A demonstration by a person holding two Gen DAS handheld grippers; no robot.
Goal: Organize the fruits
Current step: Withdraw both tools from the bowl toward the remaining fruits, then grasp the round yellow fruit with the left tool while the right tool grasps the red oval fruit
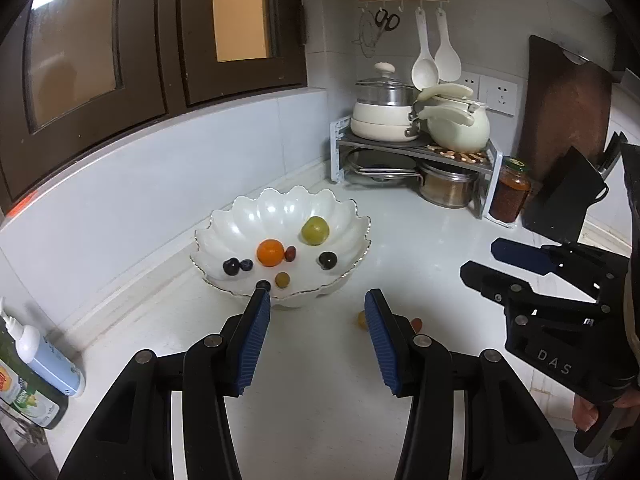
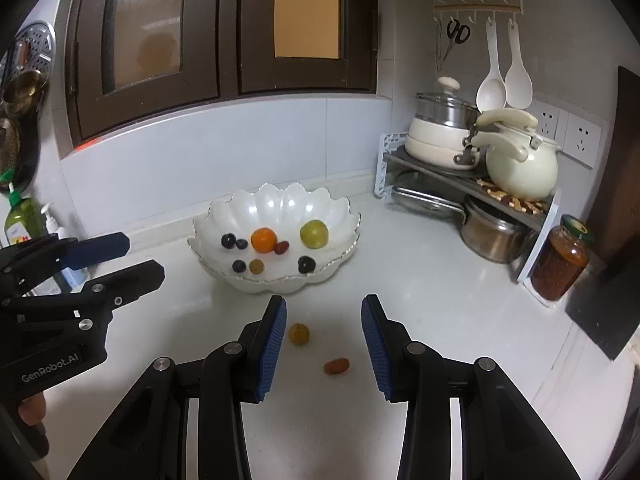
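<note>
On the glossy white stone counter (image 2: 420, 280), by pale tiled walls, a scalloped white porcelain bowl (image 2: 276, 208) holds smooth round fruits. A small yellow fruit (image 2: 299, 333) and an orange oval fruit (image 2: 336, 366) lie between the right gripper's (image 2: 324, 308) parted, empty ribbed blue pads. The left gripper (image 1: 318, 300) hangs part-open, empty, near the bowl.

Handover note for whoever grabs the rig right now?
Left gripper: open, empty.
Right gripper: open, empty, above the two loose fruits.
White scalloped bowl: already holds an orange, a green plum and several small dark and reddish fruits.
Left on the counter: small yellow fruit and small orange-red fruit; both go in the bowl.
</note>
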